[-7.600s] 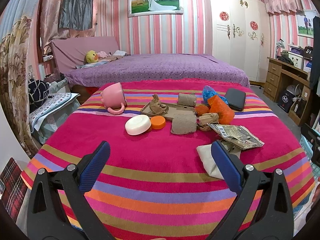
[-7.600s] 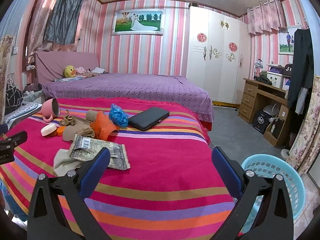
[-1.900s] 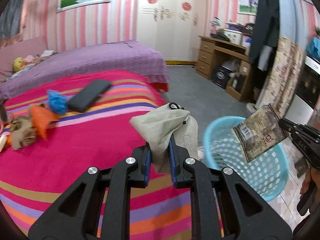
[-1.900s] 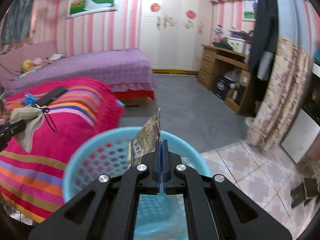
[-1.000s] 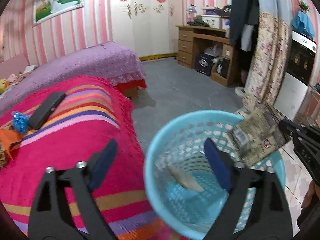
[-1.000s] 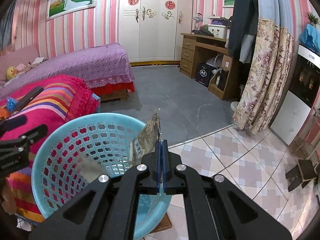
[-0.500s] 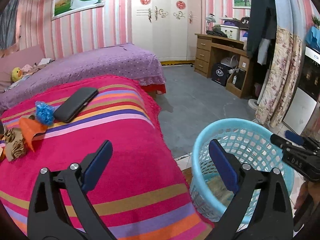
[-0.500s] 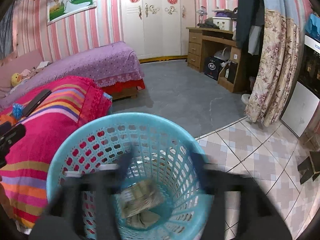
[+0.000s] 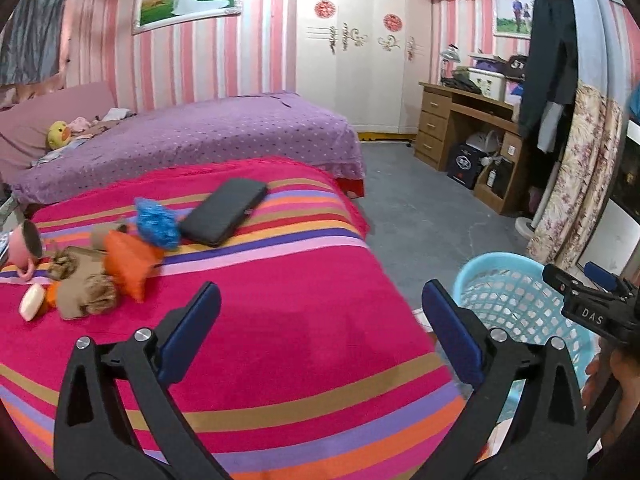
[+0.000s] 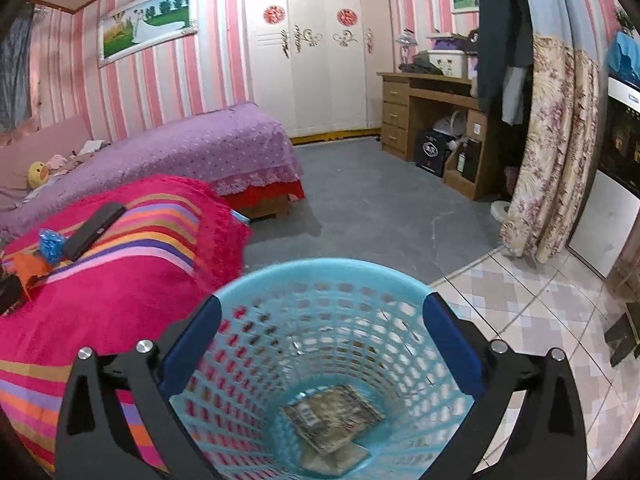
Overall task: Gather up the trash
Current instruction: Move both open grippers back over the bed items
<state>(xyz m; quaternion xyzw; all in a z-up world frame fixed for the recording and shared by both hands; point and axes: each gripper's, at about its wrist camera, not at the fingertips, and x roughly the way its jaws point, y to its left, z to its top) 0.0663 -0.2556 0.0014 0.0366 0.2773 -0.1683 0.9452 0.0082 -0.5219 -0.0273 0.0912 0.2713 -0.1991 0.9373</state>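
My right gripper (image 10: 322,320) hangs above the light-blue plastic basket (image 10: 256,280), a round, tapering bin with lattice walls; its jaws are opening, blue pads wide apart, with nothing between them. At the basket's bottom, toward 6 o'clock in the right wrist view, lies the printed foil wrapper (image 10: 332,416), flat, crinkled and greenish-grey, with a barcode patch, on top of a pale cloth pouch (image 10: 344,458) whose corner shows beneath it. My left gripper (image 9: 320,312) looks across the bed (image 9: 280,320), whose fuzzy blanket is magenta with orange, purple and tan stripes; its jaws are also opening, set wide and empty. The remaining trash sits at 9 o'clock in the left wrist view: a crumpled orange bag (image 9: 128,262), a blue mesh ball (image 9: 156,224), brown paper scraps (image 9: 86,286), and a white disc (image 9: 32,302). A pink mug (image 9: 24,246) on its side and a flat black case (image 9: 224,216) lie near them. In that view the basket stands on the floor beside the bed at 3 o'clock, with the right gripper over its far rim. Two seconds ago each gripper was clamped on a piece, the left on the pouch, the right on the wrapper; both pieces now lie inside the basket.
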